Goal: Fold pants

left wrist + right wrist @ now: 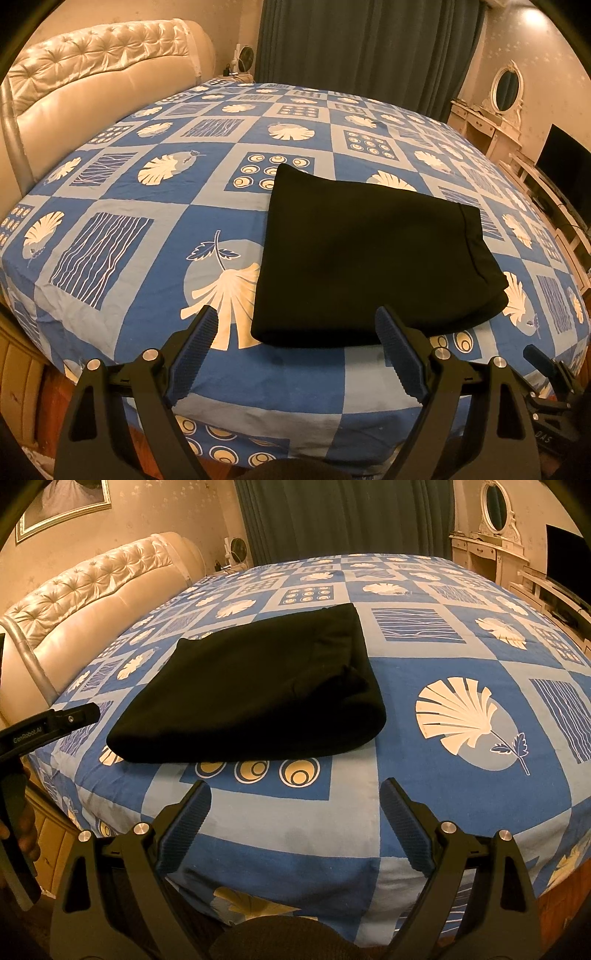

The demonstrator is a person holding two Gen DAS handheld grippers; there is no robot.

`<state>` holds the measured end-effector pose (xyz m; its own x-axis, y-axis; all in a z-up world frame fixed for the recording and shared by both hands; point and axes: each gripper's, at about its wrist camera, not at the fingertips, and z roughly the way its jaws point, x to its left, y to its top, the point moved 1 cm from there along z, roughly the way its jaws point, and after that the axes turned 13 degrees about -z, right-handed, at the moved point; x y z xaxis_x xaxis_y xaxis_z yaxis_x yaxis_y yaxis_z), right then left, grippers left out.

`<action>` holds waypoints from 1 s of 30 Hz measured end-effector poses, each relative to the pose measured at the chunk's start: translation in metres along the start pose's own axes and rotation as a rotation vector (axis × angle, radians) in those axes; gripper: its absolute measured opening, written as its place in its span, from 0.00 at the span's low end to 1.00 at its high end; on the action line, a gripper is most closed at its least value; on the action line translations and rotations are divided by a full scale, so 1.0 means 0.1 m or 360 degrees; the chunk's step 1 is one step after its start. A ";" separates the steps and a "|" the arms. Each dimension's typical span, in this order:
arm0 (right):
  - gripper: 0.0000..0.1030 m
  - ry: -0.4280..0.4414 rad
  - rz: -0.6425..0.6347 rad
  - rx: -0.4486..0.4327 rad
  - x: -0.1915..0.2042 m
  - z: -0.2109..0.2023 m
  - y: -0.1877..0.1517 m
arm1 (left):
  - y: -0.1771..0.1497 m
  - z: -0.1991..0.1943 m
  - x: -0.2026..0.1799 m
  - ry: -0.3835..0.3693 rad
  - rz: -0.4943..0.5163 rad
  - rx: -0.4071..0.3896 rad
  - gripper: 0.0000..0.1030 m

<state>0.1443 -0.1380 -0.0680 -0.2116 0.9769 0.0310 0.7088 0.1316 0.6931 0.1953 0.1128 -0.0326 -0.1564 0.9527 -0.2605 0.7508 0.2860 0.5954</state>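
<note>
Two tongs sit nearest, the left tongs [297, 325] and right tongs [295, 797], both spread wide, holding and touching nothing. One pair of black pants [369, 258], folded into a compact stack, lies on the bed [147, 192] at twelve o'clock. A cream headboard [92, 74] and dark curtains [369, 48] stand beyond.

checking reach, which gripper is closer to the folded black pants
The left gripper: its right fingertip overlaps the pants' near edge. The right gripper has open bedsheet before it.
</note>
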 end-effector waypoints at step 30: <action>0.90 -0.0005 -0.0021 -0.0058 -0.12 -0.04 0.21 | -0.09 -0.04 0.05 0.0051 0.0016 0.0000 0.83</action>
<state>0.1588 -0.1476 -0.0509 -0.2189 0.9755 0.0195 0.6809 0.1384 0.7192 0.1847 0.1152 -0.0362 -0.1691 0.9584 -0.2300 0.7525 0.2763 0.5978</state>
